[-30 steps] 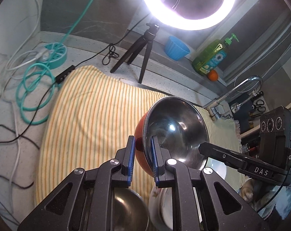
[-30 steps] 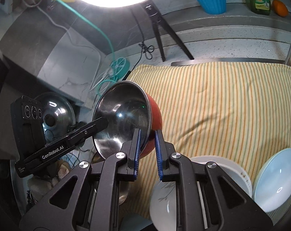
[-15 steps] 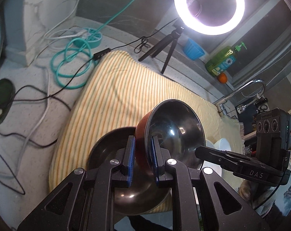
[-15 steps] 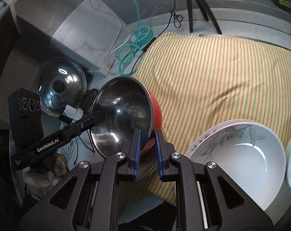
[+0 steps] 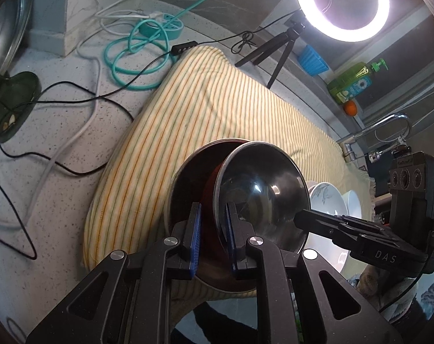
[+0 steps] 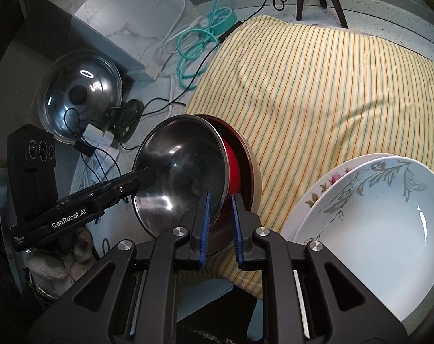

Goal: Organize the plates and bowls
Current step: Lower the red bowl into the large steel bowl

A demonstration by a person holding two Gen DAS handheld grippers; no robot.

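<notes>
Both the left gripper (image 5: 211,235) and right gripper (image 6: 220,223) clamp opposite rim edges of the red-sided steel bowl (image 6: 185,172), tilted into another steel bowl (image 5: 188,189) at the striped cloth's (image 6: 317,86) near edge; stiff, light, slick metal, best pinched at the rim

Glossy steel bowl (image 5: 263,192) (red-coated outside), glazed white plate (image 6: 389,229), soft striped cloth (image 5: 217,114), speckled stone counter (image 5: 59,114).

Matte black, angular frames with triangular cut-outs on both the left gripper (image 5: 212,238) and the right gripper (image 6: 220,226). Round silver screws at each linkage joint. Ribbed blue pads (image 6: 204,223) lining the inner finger faces. White lettering, "GenRobot.AI" and "DAS", along opposite flanks of the frames; three round lenses on each boxy camera housing.
</notes>
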